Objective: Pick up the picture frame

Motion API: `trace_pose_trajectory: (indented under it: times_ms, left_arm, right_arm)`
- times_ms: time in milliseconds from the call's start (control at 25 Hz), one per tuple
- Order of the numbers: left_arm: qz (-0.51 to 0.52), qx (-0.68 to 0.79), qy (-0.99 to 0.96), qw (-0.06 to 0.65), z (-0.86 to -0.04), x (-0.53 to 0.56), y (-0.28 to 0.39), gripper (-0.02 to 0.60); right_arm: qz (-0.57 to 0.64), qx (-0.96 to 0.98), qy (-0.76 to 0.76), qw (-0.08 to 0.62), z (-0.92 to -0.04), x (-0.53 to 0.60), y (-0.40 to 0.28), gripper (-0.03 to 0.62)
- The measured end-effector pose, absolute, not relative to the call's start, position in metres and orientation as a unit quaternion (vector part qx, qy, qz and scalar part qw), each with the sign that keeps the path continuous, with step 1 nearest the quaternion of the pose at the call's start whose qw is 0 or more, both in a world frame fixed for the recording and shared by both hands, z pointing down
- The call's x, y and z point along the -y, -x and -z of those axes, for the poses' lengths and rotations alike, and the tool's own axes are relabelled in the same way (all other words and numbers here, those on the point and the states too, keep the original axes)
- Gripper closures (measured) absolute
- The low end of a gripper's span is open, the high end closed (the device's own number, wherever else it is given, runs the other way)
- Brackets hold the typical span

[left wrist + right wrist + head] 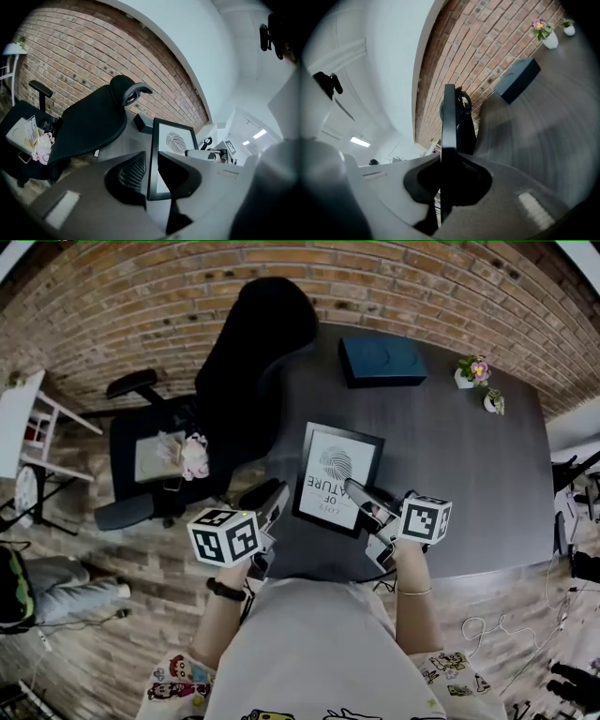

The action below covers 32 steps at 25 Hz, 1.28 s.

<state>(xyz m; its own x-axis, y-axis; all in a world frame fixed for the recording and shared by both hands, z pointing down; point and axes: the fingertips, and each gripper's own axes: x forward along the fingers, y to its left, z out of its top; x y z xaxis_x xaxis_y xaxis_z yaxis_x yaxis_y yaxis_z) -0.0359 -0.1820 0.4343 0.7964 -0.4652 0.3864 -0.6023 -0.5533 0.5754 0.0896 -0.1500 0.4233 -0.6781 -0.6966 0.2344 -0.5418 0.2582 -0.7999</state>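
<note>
Fingers (129,174) of left gripper (151,159) tight on the picture frame (176,140) edge, right gripper (449,159) fingers nearly together on its side.

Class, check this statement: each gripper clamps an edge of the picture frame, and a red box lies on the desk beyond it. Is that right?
No: the box is dark teal, not red, as the head view shows. The rest stands.

Marker cubes top my grey left claw (275,495) and right claw (359,493). I wear a pale cartoon-print shirt (309,643), with a black watch (226,590) at my nine o'clock.
</note>
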Motion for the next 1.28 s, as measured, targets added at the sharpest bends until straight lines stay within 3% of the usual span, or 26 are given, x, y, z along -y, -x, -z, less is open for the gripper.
trace_pose_trajectory:
  times_ms: [360, 840, 1280]
  left_arm:
    - [-0.056, 0.302, -0.904, 0.298, -0.382, 0.180, 0.038, 0.495]
    - [-0.054, 0.328, -0.930, 0.159, -0.329, 0.168, 0.033, 0.540]
    - [-0.077, 0.345, -0.932, 0.079, -0.327, 0.147, 0.031, 0.569]
  right_arm:
    - [0.358, -0.822, 0.438, 0.066, -0.360, 0.146, -0.099, 0.579]
    - [0.169, -0.818, 0.548, -0.029, -0.316, 0.126, -0.123, 0.579]
    - [0.078, -0.791, 0.605, -0.038, -0.300, 0.099, -0.138, 0.579]
